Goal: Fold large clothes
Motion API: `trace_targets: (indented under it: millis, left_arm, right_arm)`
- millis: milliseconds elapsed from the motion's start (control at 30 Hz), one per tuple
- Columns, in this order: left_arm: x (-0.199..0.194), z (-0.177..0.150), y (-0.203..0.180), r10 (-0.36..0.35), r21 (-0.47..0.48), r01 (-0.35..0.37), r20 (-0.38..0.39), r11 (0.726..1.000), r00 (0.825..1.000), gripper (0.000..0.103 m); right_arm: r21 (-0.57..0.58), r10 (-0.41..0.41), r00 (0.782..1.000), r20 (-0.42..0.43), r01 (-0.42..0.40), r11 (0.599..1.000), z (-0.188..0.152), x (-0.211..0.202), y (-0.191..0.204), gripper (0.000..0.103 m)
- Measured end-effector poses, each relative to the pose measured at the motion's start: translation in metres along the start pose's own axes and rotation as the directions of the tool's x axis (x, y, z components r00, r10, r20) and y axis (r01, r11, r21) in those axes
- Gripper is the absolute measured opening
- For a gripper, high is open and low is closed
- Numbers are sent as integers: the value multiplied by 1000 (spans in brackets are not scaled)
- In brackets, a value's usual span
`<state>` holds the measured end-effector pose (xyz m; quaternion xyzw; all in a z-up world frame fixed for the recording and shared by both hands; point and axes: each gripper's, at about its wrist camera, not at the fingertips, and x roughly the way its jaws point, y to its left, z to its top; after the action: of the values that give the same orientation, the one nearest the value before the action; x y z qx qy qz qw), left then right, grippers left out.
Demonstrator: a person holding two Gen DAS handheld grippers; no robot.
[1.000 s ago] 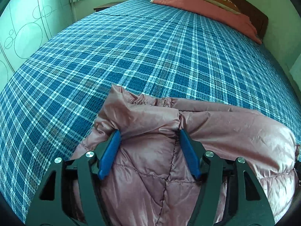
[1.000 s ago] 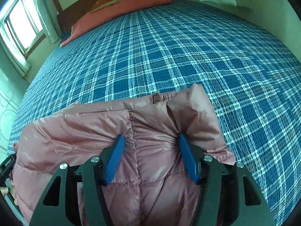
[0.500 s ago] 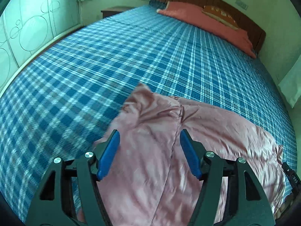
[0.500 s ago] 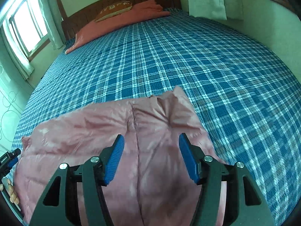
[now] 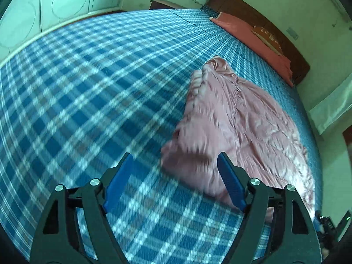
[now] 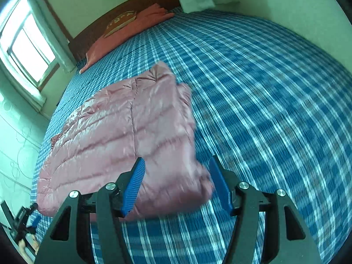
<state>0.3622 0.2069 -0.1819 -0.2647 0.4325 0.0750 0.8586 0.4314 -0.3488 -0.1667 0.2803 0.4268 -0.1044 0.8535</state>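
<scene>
A pink quilted down jacket [image 5: 237,123] lies folded on the blue plaid bedspread [image 5: 92,101]; it also shows in the right wrist view [image 6: 136,136]. My left gripper [image 5: 173,182] is open and empty, above the bed beside the jacket's near left corner. My right gripper [image 6: 176,184] is open and empty, above the jacket's near right corner. Neither touches the jacket. The left gripper also shows at the lower left of the right wrist view [image 6: 24,222]. Both views are motion-blurred.
A salmon pillow [image 6: 132,28] with a brown cushion [image 6: 120,22] lies against the wooden headboard [image 5: 259,24]. A window [image 6: 28,48] is on one wall and a pale wardrobe [image 5: 44,6] stands past the bed's left edge.
Both grippers have pulled back and up from the jacket and swung outward. The jacket, bunched between the open jaws a second ago, now lies flat on the bed.
</scene>
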Motion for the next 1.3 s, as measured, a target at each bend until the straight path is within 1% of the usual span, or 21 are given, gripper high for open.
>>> trace_targets:
  millis: [100,200,267,333,400,500,567,633,733,833,867,900,933,967,1000,1100,1233,1300]
  left_arm:
    - [2,-12,4,-68,-57,67,-19,996,998,79]
    - [20,-10,4,-107,-134,99,-57,986,993,79]
    - [34,-8,5,-117,-186,101,-76,977,990,79]
    - [47,-4,6,-129,-226,109,-77,968,989,79]
    - [56,-1,5,-120,-233,102,-63,967,991,79]
    - [63,3,-3,-87,-215,81,-21,973,996,79]
    - [64,2,-5,-78,-228,75,-4,971,997,79]
    - [61,-1,-8,-87,-251,85,3,964,996,79]
    - [55,-12,-4,-126,-268,125,13,955,992,79]
    - [54,-19,-12,-119,-237,125,38,964,992,81]
    - [56,-19,-15,-117,-233,124,41,965,992,85]
    - [59,-16,-17,-118,-234,124,41,964,992,86]
    - [61,-13,-18,-117,-243,124,41,962,992,87]
    - [65,-9,-20,-122,-260,128,42,957,992,88]
    - [68,-6,-21,-126,-271,133,44,953,991,88]
    - [68,-6,-17,-131,-327,142,56,934,990,88]
    - [59,-24,-10,-126,-385,152,91,910,988,88]
    - [62,-24,-11,-112,-391,139,92,910,989,88]
  right_arm:
    - [83,57,998,-39,-53,995,-21,7,-11,61]
    - [160,125,991,-57,-114,980,-28,20,-11,61]
    - [182,132,990,-41,-123,976,-30,24,-10,61]
    - [196,134,991,-26,-127,972,-29,29,-8,61]
    - [210,135,991,-11,-129,969,-25,37,-6,61]
    - [237,140,990,-7,-134,962,-25,47,-12,61]
    - [256,148,989,-5,-142,956,-26,48,-13,61]
    - [259,158,987,-1,-152,954,-33,41,-16,61]
    - [290,196,981,13,-191,938,-53,30,-28,61]
    - [313,224,974,15,-218,924,-63,31,-32,61]
    - [316,223,975,17,-217,924,-63,34,-30,61]
    - [317,221,975,21,-216,924,-62,35,-28,61]
    - [318,219,975,26,-216,923,-60,37,-26,63]
    - [319,222,974,35,-222,921,-58,38,-24,67]
    - [321,218,975,39,-219,921,-55,41,-21,68]
    - [348,219,974,52,-223,911,-55,41,-19,68]
    - [351,209,974,83,-225,909,-65,36,-20,68]
    - [376,206,973,101,-229,898,-64,37,-24,68]
